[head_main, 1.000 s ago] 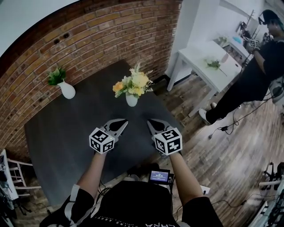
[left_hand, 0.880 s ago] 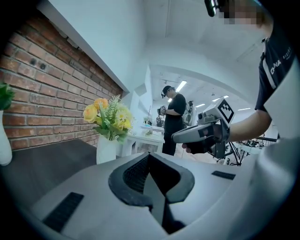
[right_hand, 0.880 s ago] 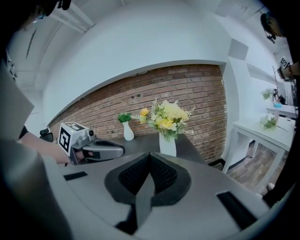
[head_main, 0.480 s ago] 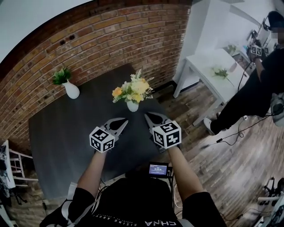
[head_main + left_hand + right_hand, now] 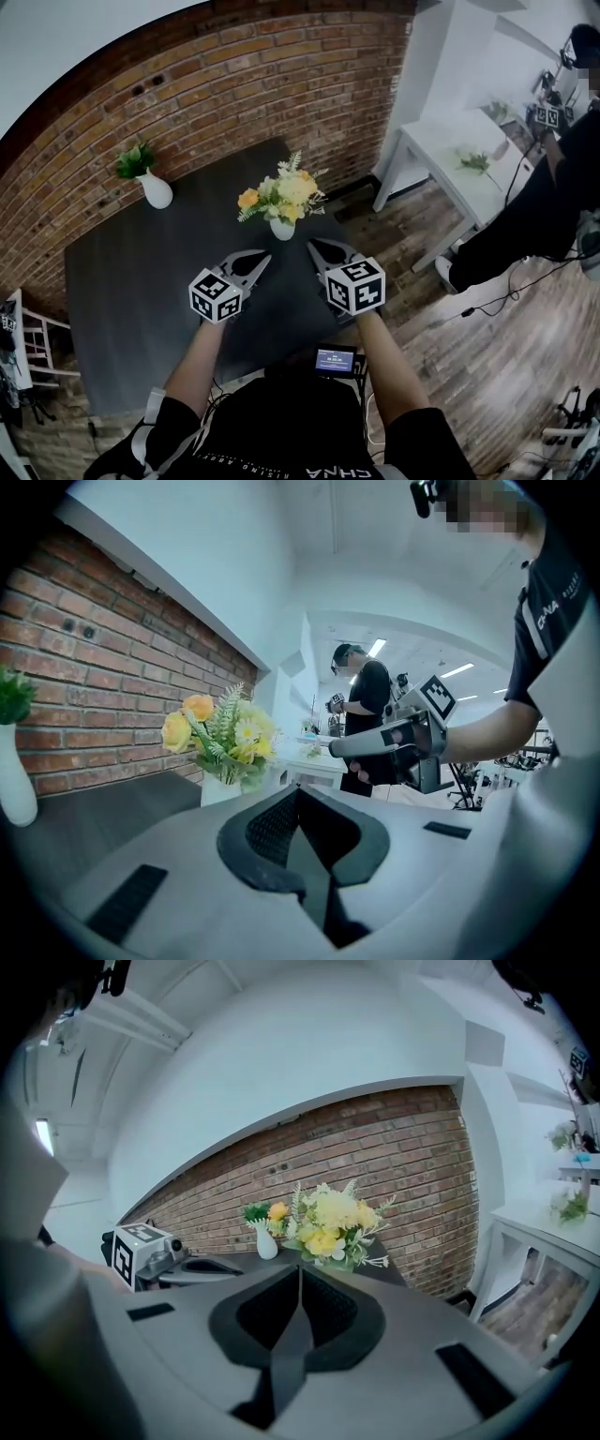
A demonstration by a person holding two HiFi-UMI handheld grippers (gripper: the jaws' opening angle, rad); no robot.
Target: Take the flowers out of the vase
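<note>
The yellow and orange flowers (image 5: pixel 284 194) stand in a small white vase (image 5: pixel 282 228) at the far right of the dark table (image 5: pixel 131 281). The left gripper (image 5: pixel 263 256) and the right gripper (image 5: pixel 313 247) hover on its near side, each with jaws pressed together on nothing. A second white vase (image 5: pixel 156 192) holding greenery stands at the far left.

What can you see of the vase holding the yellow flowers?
The vase is small, white and smooth, perhaps ceramic, and stands upright on the dark table near its right edge. Yellow, orange and cream flowers with green sprigs fill its mouth, hiding the neck. The left gripper and right gripper, both shut, are short of it, not touching.
</note>
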